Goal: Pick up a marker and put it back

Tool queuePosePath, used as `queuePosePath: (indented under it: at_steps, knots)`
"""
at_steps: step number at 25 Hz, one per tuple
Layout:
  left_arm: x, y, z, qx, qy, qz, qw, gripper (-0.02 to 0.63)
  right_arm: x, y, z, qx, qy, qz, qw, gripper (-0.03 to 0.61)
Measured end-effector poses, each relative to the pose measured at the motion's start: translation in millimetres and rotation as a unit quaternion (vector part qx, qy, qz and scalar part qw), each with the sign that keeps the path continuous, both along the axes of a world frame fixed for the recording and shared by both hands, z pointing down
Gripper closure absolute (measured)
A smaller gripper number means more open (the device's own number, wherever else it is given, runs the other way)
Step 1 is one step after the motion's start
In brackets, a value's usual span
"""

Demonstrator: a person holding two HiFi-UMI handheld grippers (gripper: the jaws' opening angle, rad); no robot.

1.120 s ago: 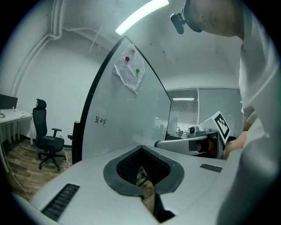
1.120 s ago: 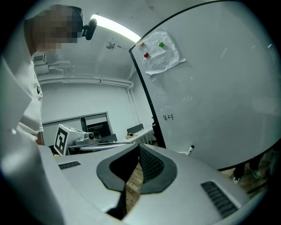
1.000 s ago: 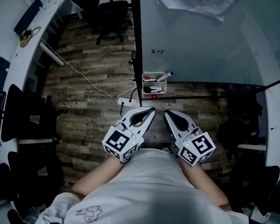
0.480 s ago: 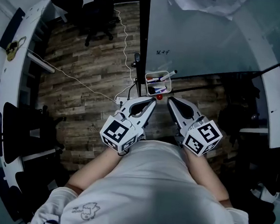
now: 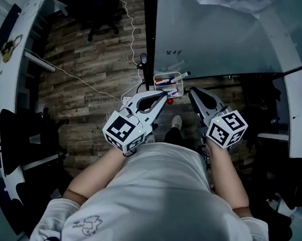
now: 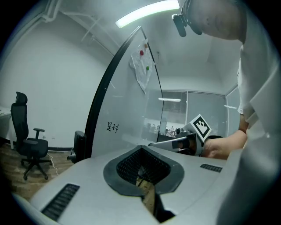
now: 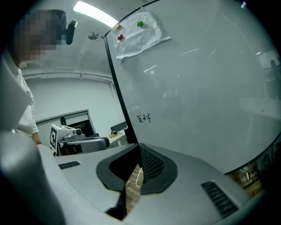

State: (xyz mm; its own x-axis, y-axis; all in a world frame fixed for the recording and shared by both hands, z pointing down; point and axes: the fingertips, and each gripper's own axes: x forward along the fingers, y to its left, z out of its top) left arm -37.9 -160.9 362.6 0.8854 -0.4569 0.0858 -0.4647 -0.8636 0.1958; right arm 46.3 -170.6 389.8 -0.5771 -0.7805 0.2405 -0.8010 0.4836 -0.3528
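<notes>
A white marker tray [image 5: 175,90] hangs at the lower edge of the glass board [image 5: 225,40] and holds several markers. One black-capped marker [image 5: 180,76] sticks out of its right end. My left gripper [image 5: 165,96] is shut and empty, its tip just below the tray. My right gripper [image 5: 193,91] is shut and empty too, its tip just right of the tray. In the left gripper view the jaws [image 6: 142,169] are together, with the right gripper [image 6: 184,140] beyond them. In the right gripper view the jaws [image 7: 137,169] are closed and the tray is hidden.
Small handwriting [image 5: 173,52] marks the board above the tray. A paper held by magnets [image 7: 136,33] hangs high on the board. A black office chair [image 5: 102,7] and a white cable [image 5: 81,78] are on the wood floor to the left. The person's shoe [image 5: 176,122] shows between the grippers.
Both grippers have moved forward towards the tray, and the right one has drifted out to the right. Both stay shut and empty.
</notes>
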Motion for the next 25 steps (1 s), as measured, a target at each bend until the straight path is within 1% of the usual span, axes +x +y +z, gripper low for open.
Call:
queuePosePath:
  at_steps: [6,10,14,19,24,25]
  knots:
    - [12,-23,12,-0.004,-0.01,-0.021,0.9997,0.609,10,-27,27,-0.025,0.005,-0.028,0.999,0.565]
    - [28,-35,16,0.014,-0.031,-0.027,0.9991,0.609,24,-47,35,-0.038,0.004,-0.041,0.998,0.566]
    - [40,-47,27,-0.007,-0.022,-0.039,0.999,0.609,35,-58,46,-0.054,0.008,-0.053,0.997,0.565]
    - [52,-52,48,-0.026,-0.047,-0.048,0.9974,0.609,39,-66,72,-0.085,-0.001,-0.071,0.994,0.565]
    - [56,-58,62,-0.047,-0.052,-0.061,0.9957,0.609,39,-77,89,-0.103,-0.006,-0.082,0.991,0.561]
    - [57,-58,64,-0.052,-0.052,-0.065,0.9952,0.609,38,-79,91,-0.107,-0.007,-0.086,0.991,0.552]
